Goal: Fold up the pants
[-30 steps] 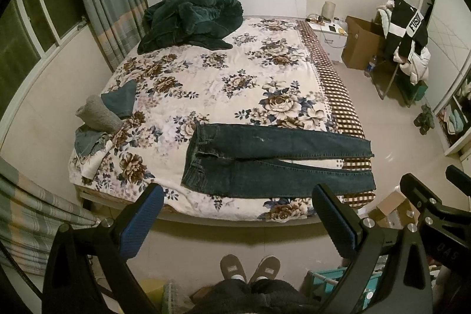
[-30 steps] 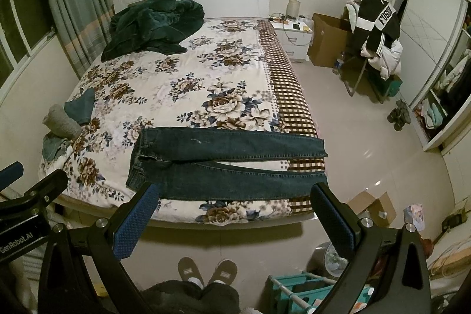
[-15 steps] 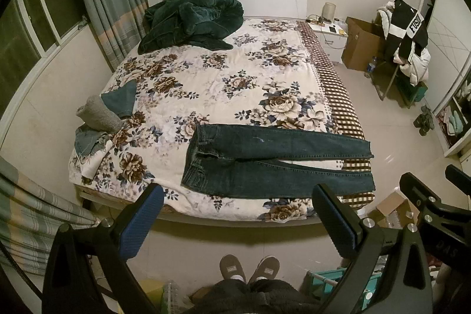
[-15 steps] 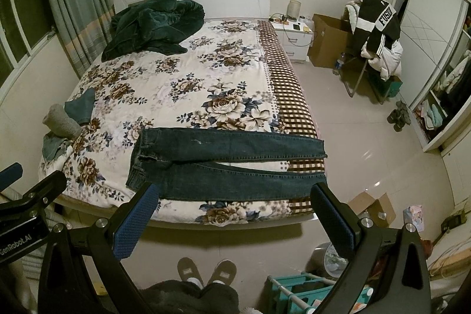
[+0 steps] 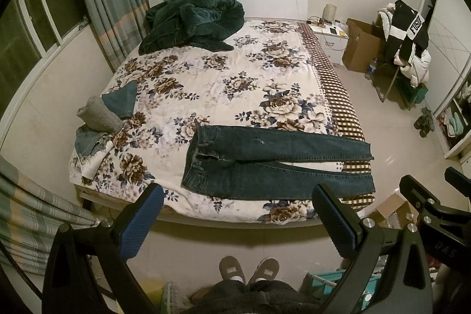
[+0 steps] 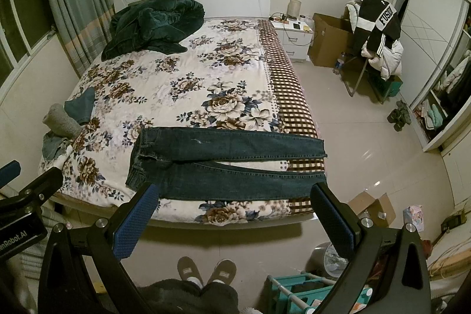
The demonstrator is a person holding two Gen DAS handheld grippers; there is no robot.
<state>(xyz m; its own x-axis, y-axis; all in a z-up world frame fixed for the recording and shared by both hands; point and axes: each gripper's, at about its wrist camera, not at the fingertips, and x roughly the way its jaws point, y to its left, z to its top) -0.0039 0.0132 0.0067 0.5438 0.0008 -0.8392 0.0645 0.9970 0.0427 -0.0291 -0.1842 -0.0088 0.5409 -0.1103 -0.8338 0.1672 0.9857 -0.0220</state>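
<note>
I hold left gripper and right gripper spread, empty; jeans lie flat on bed.

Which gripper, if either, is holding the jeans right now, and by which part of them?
Neither. The left gripper and right gripper are both open and empty, held above the floor short of the bed. The jeans lie flat and untouched.

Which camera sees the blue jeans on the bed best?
The left wrist view: the dark blue denim jeans lie whole and unblocked on the flowered bedspread. In the right wrist view, the right gripper's fingers overlap the jeans' near edge.
</note>
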